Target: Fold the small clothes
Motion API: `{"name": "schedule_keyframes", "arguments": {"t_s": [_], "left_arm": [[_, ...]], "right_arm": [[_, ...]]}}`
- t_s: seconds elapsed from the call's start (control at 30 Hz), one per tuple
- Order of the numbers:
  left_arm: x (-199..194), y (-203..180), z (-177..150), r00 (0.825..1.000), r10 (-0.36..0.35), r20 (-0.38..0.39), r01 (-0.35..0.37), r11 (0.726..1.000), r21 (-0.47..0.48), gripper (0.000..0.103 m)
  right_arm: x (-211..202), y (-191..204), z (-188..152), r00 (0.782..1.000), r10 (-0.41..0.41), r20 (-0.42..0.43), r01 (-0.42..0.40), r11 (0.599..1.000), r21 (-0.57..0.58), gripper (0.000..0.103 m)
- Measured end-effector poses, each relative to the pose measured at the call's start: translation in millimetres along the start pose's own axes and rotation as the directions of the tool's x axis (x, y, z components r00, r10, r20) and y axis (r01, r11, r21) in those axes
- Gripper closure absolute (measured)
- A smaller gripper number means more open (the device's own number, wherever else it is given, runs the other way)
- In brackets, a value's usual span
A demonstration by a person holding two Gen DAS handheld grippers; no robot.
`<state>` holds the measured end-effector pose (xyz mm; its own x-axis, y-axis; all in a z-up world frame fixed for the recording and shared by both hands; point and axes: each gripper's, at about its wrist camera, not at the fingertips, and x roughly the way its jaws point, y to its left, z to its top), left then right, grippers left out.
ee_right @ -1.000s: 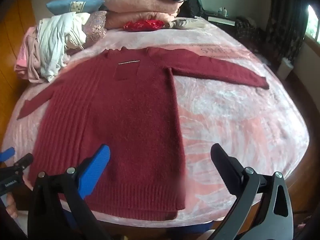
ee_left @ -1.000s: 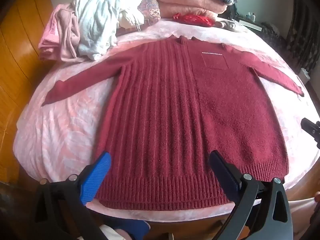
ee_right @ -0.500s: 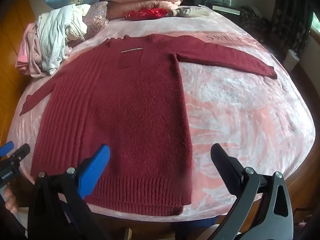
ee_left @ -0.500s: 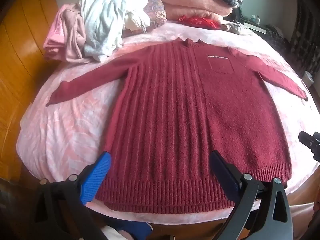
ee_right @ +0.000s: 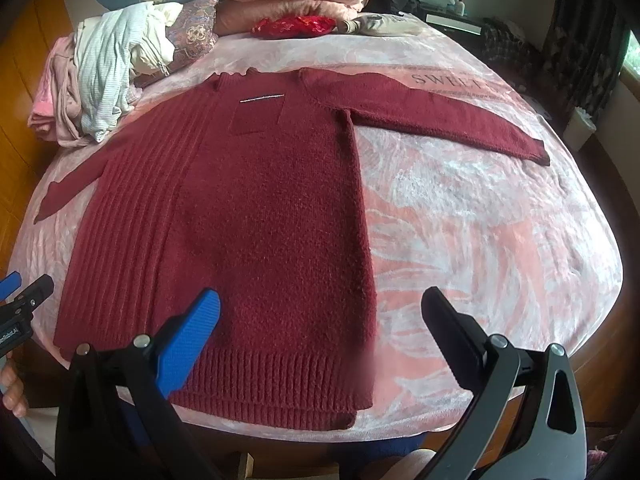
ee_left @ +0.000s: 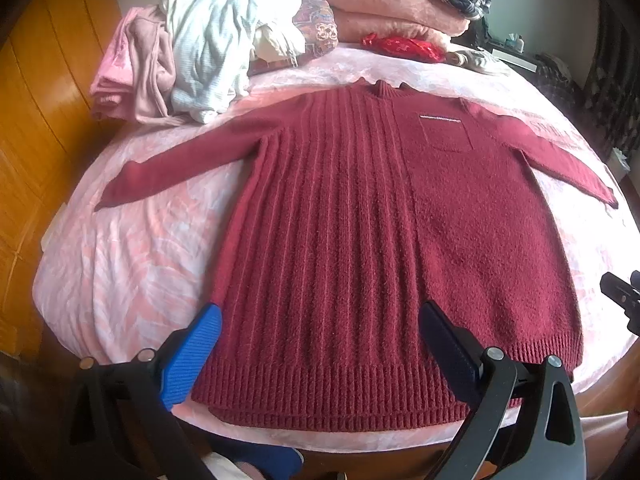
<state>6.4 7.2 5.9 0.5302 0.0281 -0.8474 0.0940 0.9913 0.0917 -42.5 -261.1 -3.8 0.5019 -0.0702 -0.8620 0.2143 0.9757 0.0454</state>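
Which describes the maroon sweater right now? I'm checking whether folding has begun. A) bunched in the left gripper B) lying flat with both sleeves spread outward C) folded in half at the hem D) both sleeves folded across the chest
B: the maroon sweater lies flat on the pink blanket, sleeves spread outward, while the left gripper and right gripper are open and empty.

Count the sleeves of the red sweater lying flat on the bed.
2. One sleeve stretches out toward the clothes pile; the other sleeve stretches out over the bare pink blanket. Neither is folded in yet.
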Motion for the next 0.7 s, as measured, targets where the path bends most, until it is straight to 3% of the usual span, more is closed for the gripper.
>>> {"name": "schedule_keyframes", "arguments": {"t_s": [0.7], "left_arm": [[-0.2, -0.2, 1.0, 1.000, 0.000, 0.003, 0.000, 1.000, 0.000, 0.004]], "right_arm": [[-0.2, 0.9, -1.6, 1.000, -0.012, 0.005, 0.012, 1.000, -0.014, 0.003]]}}
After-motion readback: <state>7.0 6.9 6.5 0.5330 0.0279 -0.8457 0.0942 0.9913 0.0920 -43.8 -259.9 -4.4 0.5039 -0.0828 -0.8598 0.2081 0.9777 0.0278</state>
